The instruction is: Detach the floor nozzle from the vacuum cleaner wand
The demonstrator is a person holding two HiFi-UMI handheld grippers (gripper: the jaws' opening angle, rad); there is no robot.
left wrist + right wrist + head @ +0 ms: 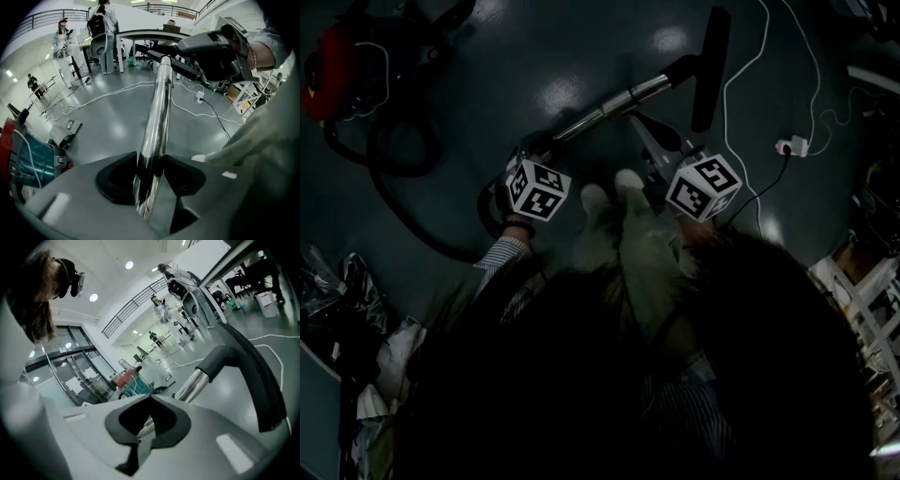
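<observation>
A chrome wand (pixel 619 101) runs across the dark floor up to a black floor nozzle (pixel 710 70), which is still joined to it. My left gripper (pixel 532 148) is shut on the wand's lower end; in the left gripper view its pads (pixel 180 176) squeeze the chrome wand (pixel 157 117). My right gripper (pixel 643 129) is shut on the wand further up, nearer the nozzle. In the right gripper view the wand (pixel 194 385) passes between the closed jaws of my right gripper (pixel 147 420) and ends at the black nozzle (pixel 262 376).
The red vacuum body (pixel 333 70) sits at the far left with its black hose (pixel 403 202) looping over the floor. A white cable and power strip (pixel 792 145) lie to the right. Clutter lies at bottom left (pixel 337 309), and a white rack (pixel 862 291) stands at right.
</observation>
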